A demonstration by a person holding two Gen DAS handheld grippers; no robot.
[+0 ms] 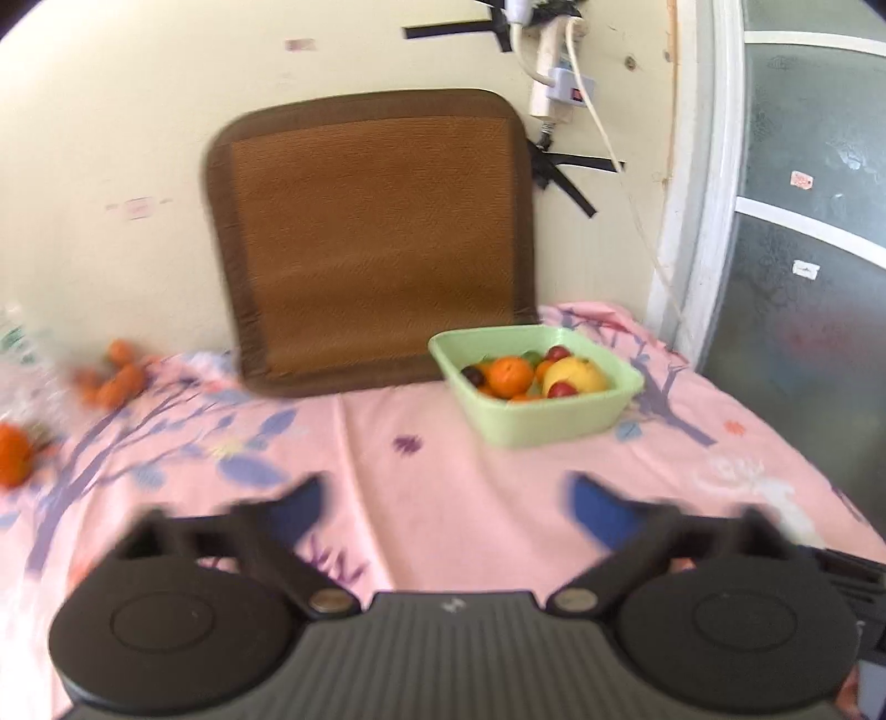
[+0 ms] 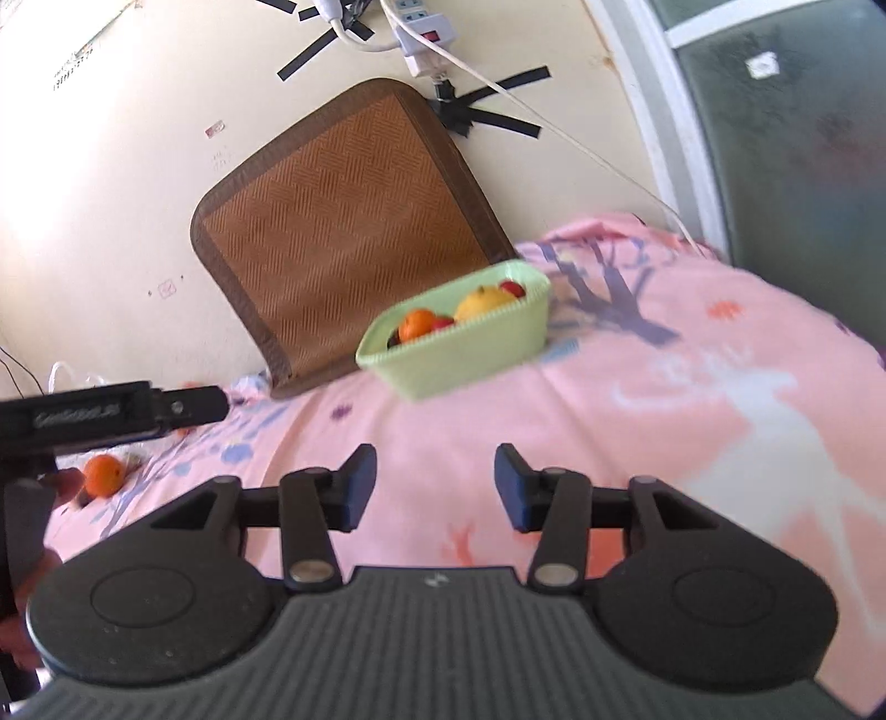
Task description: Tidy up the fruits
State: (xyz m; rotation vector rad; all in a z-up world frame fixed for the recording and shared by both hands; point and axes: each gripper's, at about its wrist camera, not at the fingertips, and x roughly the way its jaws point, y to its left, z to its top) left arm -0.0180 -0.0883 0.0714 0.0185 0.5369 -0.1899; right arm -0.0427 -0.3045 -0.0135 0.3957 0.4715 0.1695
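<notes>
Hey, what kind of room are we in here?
Probably a bedroom or other room in a home. A pink patterned sheet covers a soft surface like a bed, a brown woven cushion leans on the wall, and a power strip is taped there. A green basket holds fruit.

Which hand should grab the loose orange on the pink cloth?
Probably the left. The orange lies far left of the basin, on the left gripper's side; the right gripper looks farther. Both are open and empty.
</notes>
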